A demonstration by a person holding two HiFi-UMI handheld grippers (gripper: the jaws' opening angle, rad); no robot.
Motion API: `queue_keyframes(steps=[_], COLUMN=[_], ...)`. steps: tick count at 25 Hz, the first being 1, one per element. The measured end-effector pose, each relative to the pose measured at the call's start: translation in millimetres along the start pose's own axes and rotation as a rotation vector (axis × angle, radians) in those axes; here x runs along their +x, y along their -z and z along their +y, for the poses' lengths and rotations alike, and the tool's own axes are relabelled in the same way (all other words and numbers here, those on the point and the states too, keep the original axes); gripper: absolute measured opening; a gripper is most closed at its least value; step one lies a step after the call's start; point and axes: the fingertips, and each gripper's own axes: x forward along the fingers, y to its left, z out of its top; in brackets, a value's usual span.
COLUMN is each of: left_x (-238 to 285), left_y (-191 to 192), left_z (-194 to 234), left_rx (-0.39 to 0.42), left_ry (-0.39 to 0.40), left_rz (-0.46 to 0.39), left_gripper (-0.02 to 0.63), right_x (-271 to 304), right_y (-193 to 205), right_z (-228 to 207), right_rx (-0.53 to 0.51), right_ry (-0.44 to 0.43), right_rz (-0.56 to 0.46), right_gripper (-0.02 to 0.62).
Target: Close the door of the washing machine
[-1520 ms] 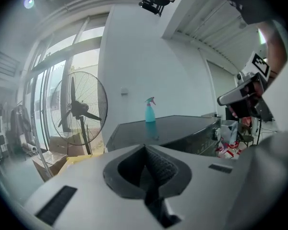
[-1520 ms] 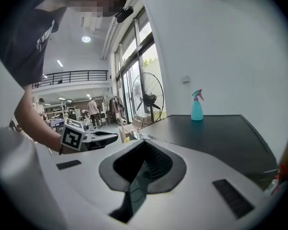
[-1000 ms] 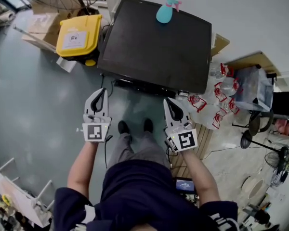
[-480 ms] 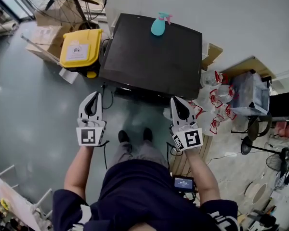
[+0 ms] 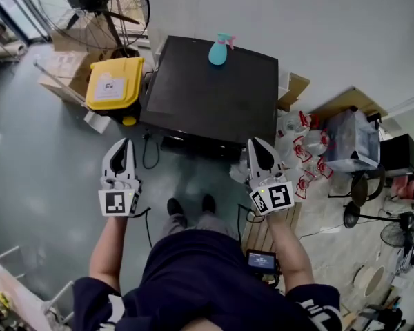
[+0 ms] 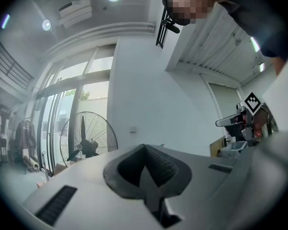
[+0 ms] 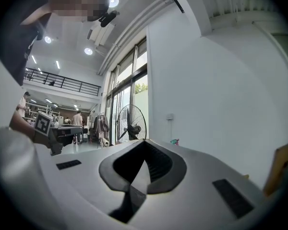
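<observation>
The washing machine [image 5: 210, 95] shows from above as a black-topped box against the white wall; its front and door are hidden under the top's near edge. My left gripper [image 5: 122, 145] is held off the machine's near left corner, and my right gripper [image 5: 256, 145] off its near right corner. Neither touches the machine. Both point level toward the wall. In the left gripper view the left gripper [image 6: 145, 146] has its jaws together with nothing between them. The right gripper [image 7: 145, 142] looks the same in the right gripper view.
A teal spray bottle [image 5: 218, 50] stands on the machine's far edge. A yellow-lidded bin [image 5: 114, 83] and a big floor fan [image 5: 100, 5] are to the left. Red-printed plastic bags [image 5: 300, 150] and a clear box [image 5: 352, 140] crowd the right. The person's feet [image 5: 190, 205] stand before the machine.
Both grippers have risen and spread a little wider apart in the head view. The machine now looks smaller and farther below. The jaws stayed together.
</observation>
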Motion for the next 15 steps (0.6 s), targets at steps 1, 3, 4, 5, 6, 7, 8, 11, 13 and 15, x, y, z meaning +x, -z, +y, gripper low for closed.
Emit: queue_keyframes(steps=[1,3,4,5,6,7,8,11,13,15], left_x=[-2,-5,-7,-8,-9,-10,-12,-18,-22,-24], left_y=[-2,-8,-12,-16,-20,-23,-26,-33,-39,-46], left_z=[1,3,5,7,9,12,14,19,21,19], left_rx=[-0.015,-0.029,-0.03,-0.033,-0.038,-0.042,-0.046,-0.05,-0.049,-0.048], left_ry=[-0.004,-0.012,-0.016,-0.02,-0.024,-0.028,-0.031,-0.041,-0.047,-0.049], left_rz=[-0.012,-0.032,-0.038,-0.042,-0.045,-0.051,-0.058,-0.073,-0.08,-0.094], left_gripper=[0.023,0.023,0.023,0.023,0.023,0.023,0.023,0.023,0.023,0.023], right_x=[-1,-4,-5,-6,-7,-8,-9,-11,-13,-18], right_y=[-3,-10,-13,-17,-20,-23,-26,-34,-40,-47], right_z=[-1,-3,-4,-4,-4,-5,-5,-6,-9,-12], right_rx=[0.0,0.003,0.006,0.011,0.014,0.015,0.013,0.006,0.001,-0.015], right_ry=[-0.001,-0.004,-0.004,-0.004,-0.005,-0.005,-0.004,0.001,0.007,0.017], right_rz=[-0.002,-0.006,-0.01,-0.015,-0.02,-0.024,-0.028,-0.043,-0.058,-0.071], right_gripper=[0.02,0.02,0.02,0.02,0.02,0.02,0.02,0.02,0.02,0.02])
